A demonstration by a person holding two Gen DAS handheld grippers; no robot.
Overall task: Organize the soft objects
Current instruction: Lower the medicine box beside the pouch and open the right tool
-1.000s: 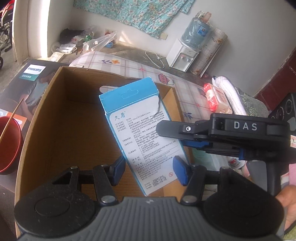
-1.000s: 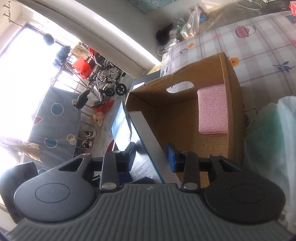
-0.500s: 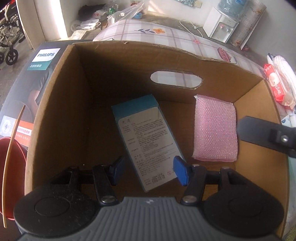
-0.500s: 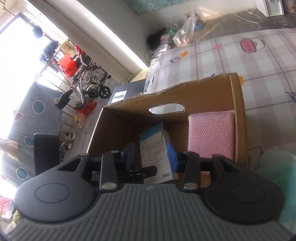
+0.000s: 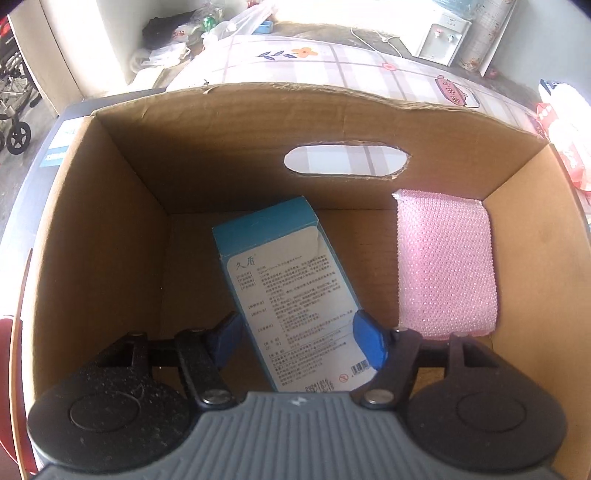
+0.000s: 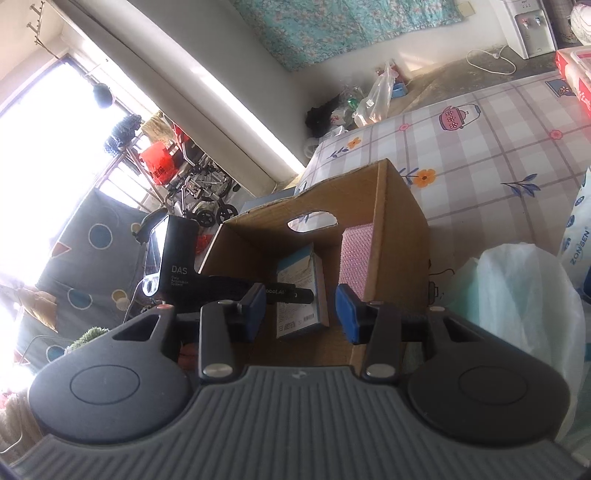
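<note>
A blue-and-white paper box [image 5: 291,291] is inside the brown cardboard carton [image 5: 92,229], held between the blue pads of my left gripper [image 5: 295,338], which is lowered into the carton. A pink textured sponge cloth [image 5: 445,266] lies flat on the carton floor at the right. In the right wrist view the carton [image 6: 400,236], the paper box [image 6: 301,291] and the pink cloth [image 6: 354,254] show ahead. My right gripper [image 6: 301,314] is open and empty, outside the carton's near side. The left gripper's black body [image 6: 173,258] shows at its left.
The carton stands on a plaid flowered cloth [image 6: 498,147]. A pale plastic bag [image 6: 517,314] lies at the right of the right gripper. Red-and-white packs [image 5: 565,147] sit right of the carton. A water dispenser [image 5: 443,33] stands by the far wall.
My left gripper has carried the paper box from above the carton down inside it. My right gripper has let go of the box, opened and drawn back out of the carton.
</note>
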